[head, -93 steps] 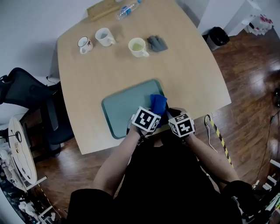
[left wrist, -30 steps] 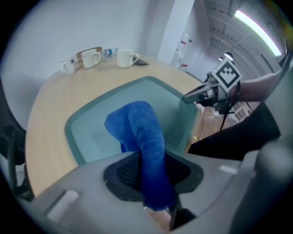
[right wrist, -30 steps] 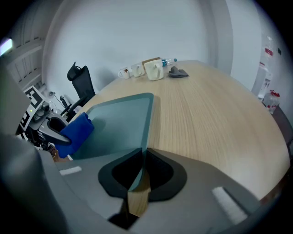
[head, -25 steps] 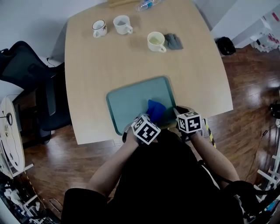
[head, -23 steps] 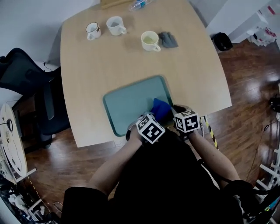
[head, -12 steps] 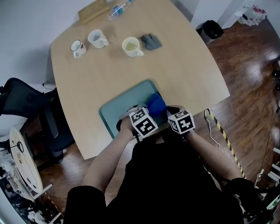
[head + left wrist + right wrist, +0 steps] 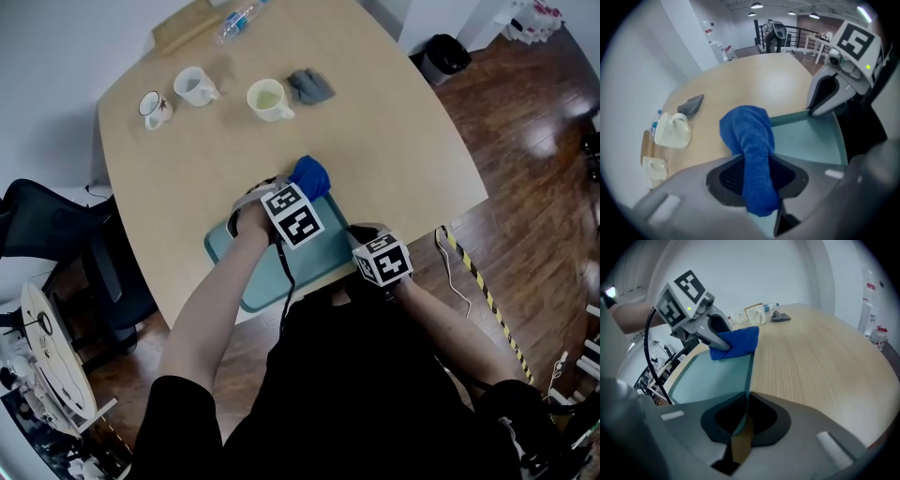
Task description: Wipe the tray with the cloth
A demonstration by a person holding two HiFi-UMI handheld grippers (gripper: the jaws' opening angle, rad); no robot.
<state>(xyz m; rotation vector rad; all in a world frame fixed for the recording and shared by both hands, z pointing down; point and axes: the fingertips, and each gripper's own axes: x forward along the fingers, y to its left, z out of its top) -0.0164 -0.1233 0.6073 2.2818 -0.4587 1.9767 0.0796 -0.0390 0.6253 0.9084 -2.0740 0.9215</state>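
Note:
A teal tray (image 7: 317, 255) lies near the front edge of the table. My left gripper (image 7: 302, 189) is shut on a blue cloth (image 7: 309, 174), which is pressed against the tray's far right corner. In the left gripper view the cloth (image 7: 747, 136) runs up between the jaws and folds over the tray (image 7: 811, 138). My right gripper (image 7: 354, 234) is shut on the tray's near right rim. The right gripper view shows the rim pinched edge-on at the right gripper (image 7: 740, 420), with the tray (image 7: 712, 376), cloth (image 7: 736, 343) and left gripper (image 7: 701, 319) ahead.
At the back of the table stand two white mugs (image 7: 155, 106) (image 7: 197, 84), a cream cup (image 7: 267, 98), a grey rag (image 7: 309, 86), a water bottle (image 7: 234, 17) and a wooden board (image 7: 183, 23). An office chair (image 7: 37, 216) is on the left.
My left gripper has carried the blue cloth from the tray's near part, away from me, to its far right corner. The right gripper stays on the near right rim.

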